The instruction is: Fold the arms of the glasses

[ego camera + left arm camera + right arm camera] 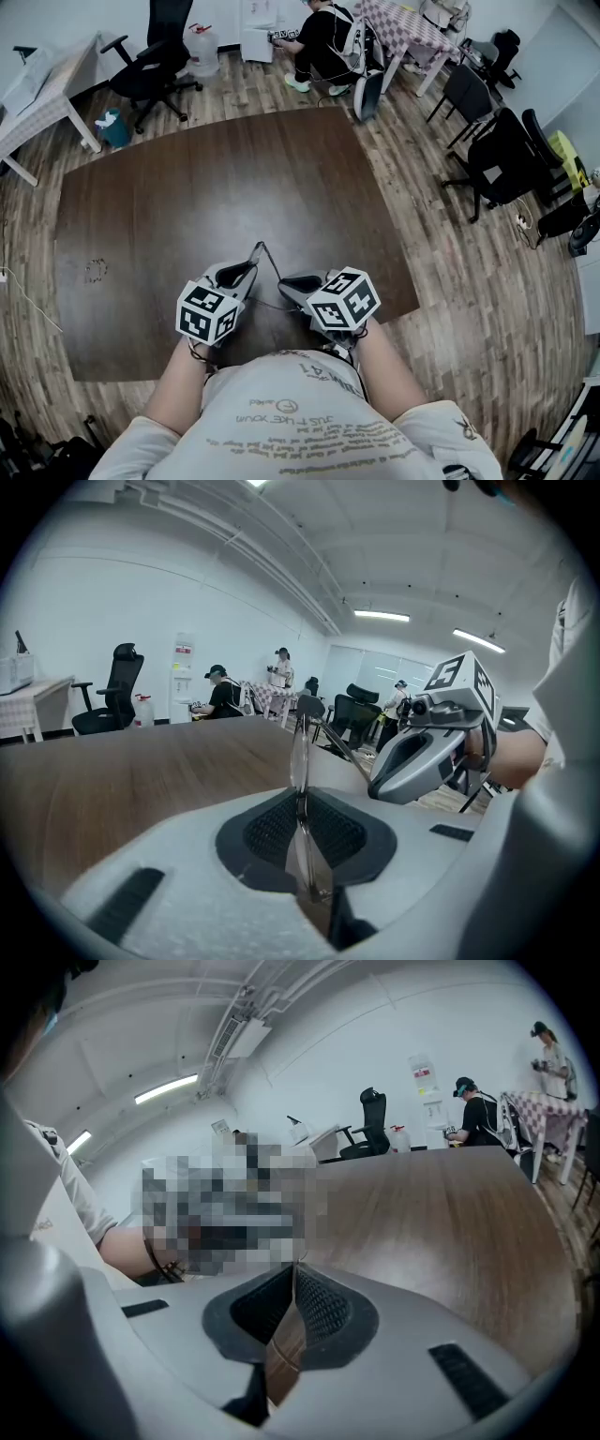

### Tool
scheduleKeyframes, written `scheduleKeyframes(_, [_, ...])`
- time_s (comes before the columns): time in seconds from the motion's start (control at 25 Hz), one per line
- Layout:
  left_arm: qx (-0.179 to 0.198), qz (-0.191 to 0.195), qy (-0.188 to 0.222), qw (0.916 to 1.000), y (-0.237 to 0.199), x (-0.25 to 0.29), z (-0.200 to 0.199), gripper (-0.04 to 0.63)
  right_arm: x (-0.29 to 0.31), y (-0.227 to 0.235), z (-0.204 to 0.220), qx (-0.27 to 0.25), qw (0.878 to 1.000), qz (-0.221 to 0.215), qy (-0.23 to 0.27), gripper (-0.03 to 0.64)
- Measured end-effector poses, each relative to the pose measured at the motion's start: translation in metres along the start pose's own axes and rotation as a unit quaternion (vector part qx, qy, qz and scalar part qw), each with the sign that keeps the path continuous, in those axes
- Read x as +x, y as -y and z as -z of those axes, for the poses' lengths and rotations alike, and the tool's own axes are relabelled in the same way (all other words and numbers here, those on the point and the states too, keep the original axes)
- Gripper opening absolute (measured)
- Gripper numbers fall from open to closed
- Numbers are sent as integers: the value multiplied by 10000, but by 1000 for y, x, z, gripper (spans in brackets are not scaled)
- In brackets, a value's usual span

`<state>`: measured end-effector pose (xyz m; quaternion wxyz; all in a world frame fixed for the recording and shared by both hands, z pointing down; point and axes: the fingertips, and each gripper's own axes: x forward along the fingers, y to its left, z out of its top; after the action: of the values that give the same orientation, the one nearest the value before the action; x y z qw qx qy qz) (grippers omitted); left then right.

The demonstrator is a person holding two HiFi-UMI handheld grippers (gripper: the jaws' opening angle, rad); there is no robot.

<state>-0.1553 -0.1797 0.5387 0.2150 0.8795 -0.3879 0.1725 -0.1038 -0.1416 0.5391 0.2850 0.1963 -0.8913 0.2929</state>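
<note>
Now left claw (300,803) tight on the glasses (298,747), right claw (293,1277) pinched on one arm (343,751) (over the brown table (187,187)).

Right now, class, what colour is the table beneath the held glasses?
Dark brown with a wood grain: the table shows best in the head view.

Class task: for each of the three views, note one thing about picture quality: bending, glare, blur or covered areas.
Head view: fisheye bends the table edges and the floorboards. Left gripper view: ceiling lights glare white; the near fingers look soft around the glasses. Right gripper view: a mosaic patch hides the middle left; the fingers are blurred.
</note>
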Motion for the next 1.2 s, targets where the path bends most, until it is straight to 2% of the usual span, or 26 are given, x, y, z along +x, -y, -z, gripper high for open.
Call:
scheduleKeyframes(0.48, [338,227,34,9992,21,9,-9,46,18,-4,4,37,9997,-78,-237,25])
scheduleKeyframes(0.88, [-33,561,111,9984,30,10,-11,46,25,-8,-2,-18,9996,-156,-246,25])
scheduleKeyframes(1.2, [-188,637,163,9977,33,11,-7,46,27,-8,2,-164,9995,-84,-267,26])
